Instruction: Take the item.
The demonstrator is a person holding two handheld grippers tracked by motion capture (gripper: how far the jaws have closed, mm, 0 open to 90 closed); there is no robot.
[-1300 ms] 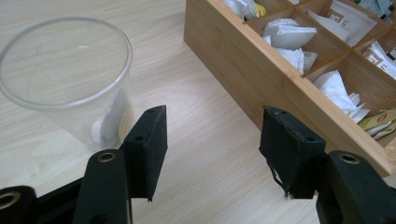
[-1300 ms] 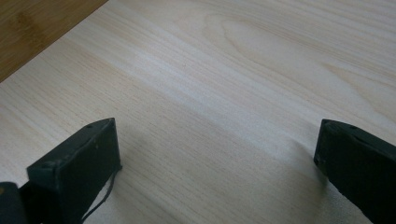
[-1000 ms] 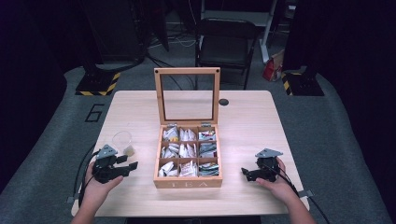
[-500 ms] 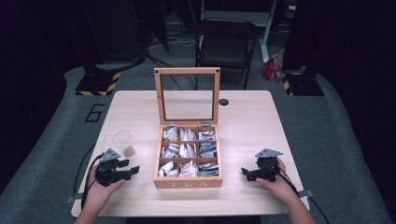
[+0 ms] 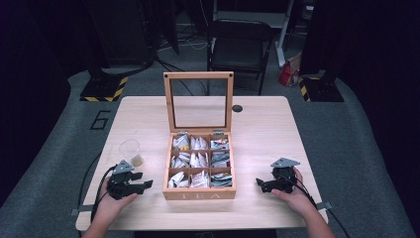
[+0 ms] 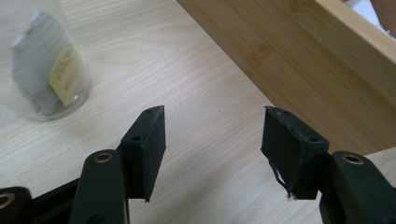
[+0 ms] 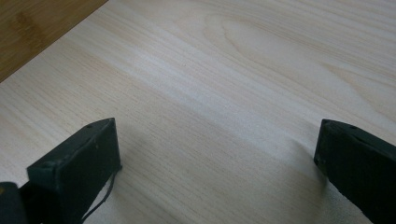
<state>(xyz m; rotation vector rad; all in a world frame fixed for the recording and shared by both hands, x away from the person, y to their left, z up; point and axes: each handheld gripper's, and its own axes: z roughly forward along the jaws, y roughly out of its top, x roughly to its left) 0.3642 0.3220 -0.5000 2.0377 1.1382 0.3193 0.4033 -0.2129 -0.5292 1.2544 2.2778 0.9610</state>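
Note:
A wooden tea box (image 5: 200, 163) stands mid-table with its glass lid (image 5: 198, 101) raised upright; its compartments hold several tea bags. Left of it is a clear plastic cup (image 5: 130, 152) with a tea bag inside, seen close in the left gripper view as the cup (image 6: 44, 70). My left gripper (image 5: 141, 184) rests on the table just below the cup, pointing at the box's side (image 6: 299, 70), jaws open and empty (image 6: 212, 135). My right gripper (image 5: 262, 184) lies on the table right of the box, open wide with bare wood between its jaws (image 7: 215, 149).
The light wooden table (image 5: 267, 129) has a small black disc (image 5: 237, 108) behind the box. A dark folding chair (image 5: 237, 44) stands beyond the far edge. Cables trail from both grippers off the near edge.
My left gripper has slid a little toward me and to the right along the table. The right gripper has stayed put.

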